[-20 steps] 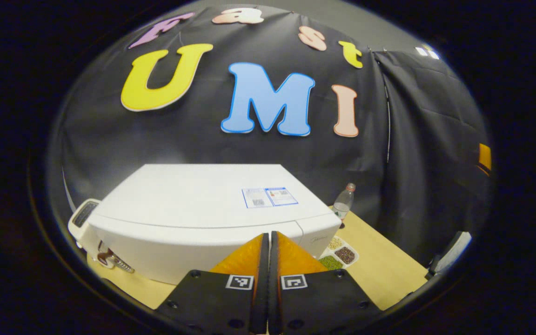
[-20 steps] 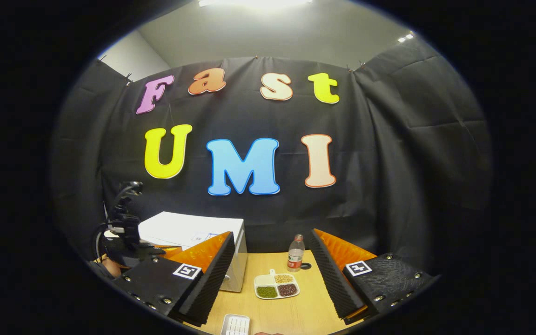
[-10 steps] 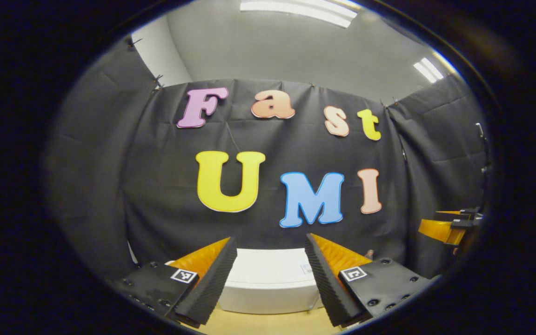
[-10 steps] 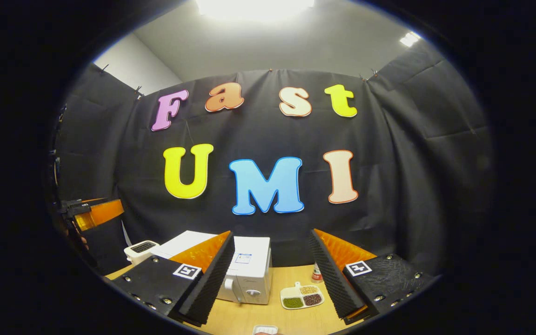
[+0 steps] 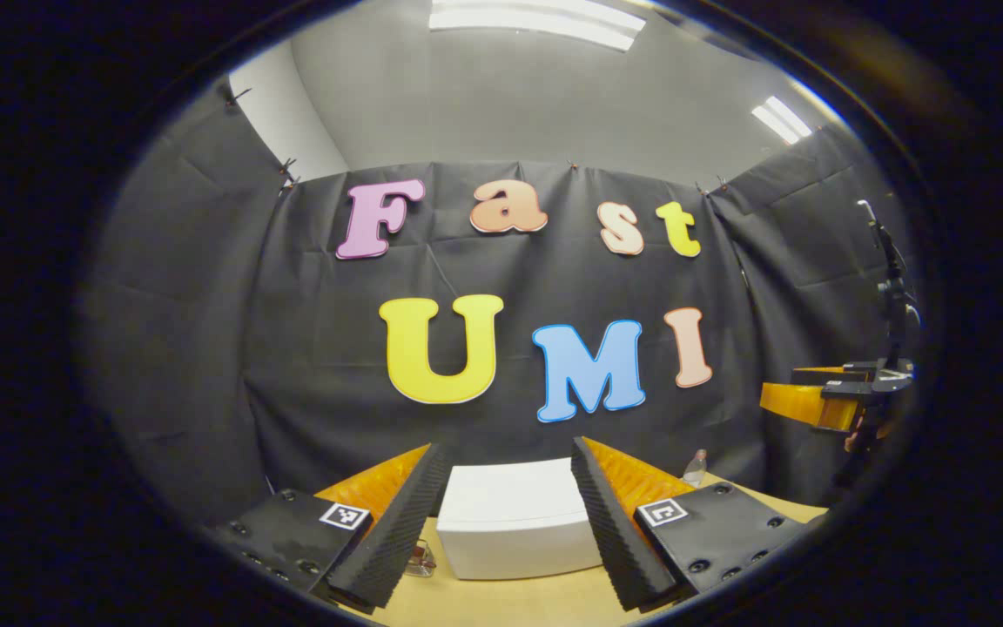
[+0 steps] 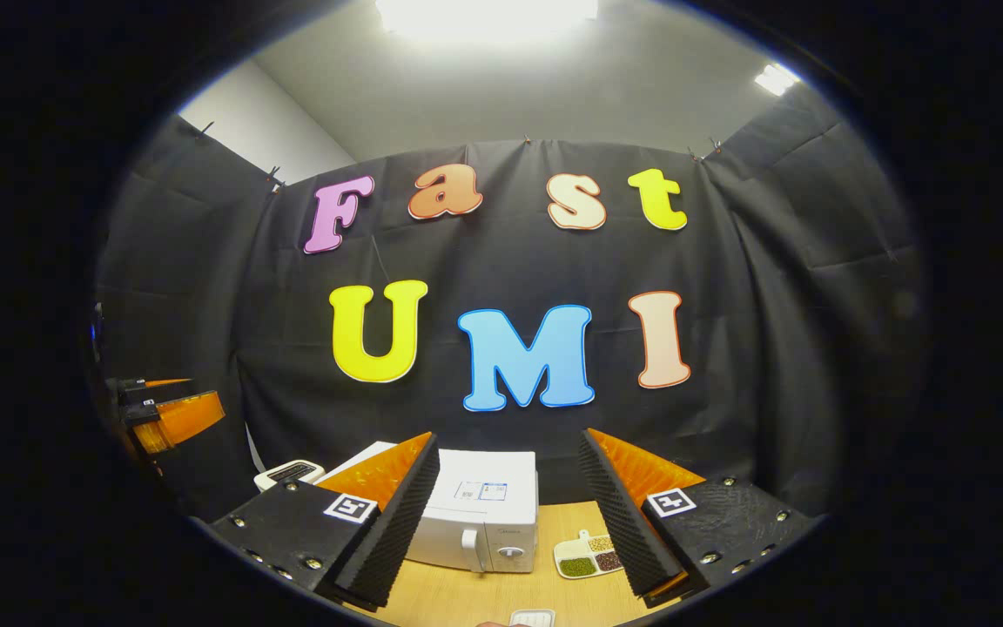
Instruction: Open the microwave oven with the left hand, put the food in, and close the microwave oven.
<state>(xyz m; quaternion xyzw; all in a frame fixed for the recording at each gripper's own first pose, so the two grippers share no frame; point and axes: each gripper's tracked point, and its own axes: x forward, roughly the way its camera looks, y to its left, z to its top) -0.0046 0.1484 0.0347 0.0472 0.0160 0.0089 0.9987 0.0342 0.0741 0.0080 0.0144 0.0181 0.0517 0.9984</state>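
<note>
Standing on the table [image 6: 467, 596] are one microwave [image 6: 484, 522] with its door closed, one small white appliance [image 6: 288, 474] to its left, one food tray [image 6: 589, 557] with three visible compartments just to its right, and one bottle [image 5: 695, 468] behind. The left hand-held gripper [image 5: 506, 522] hangs above the table, jaws spread wide, holding nothing. The right hand-held gripper [image 6: 510, 514] is likewise wide open and empty. One white box [image 6: 532, 618] lies at the near table edge.
</note>
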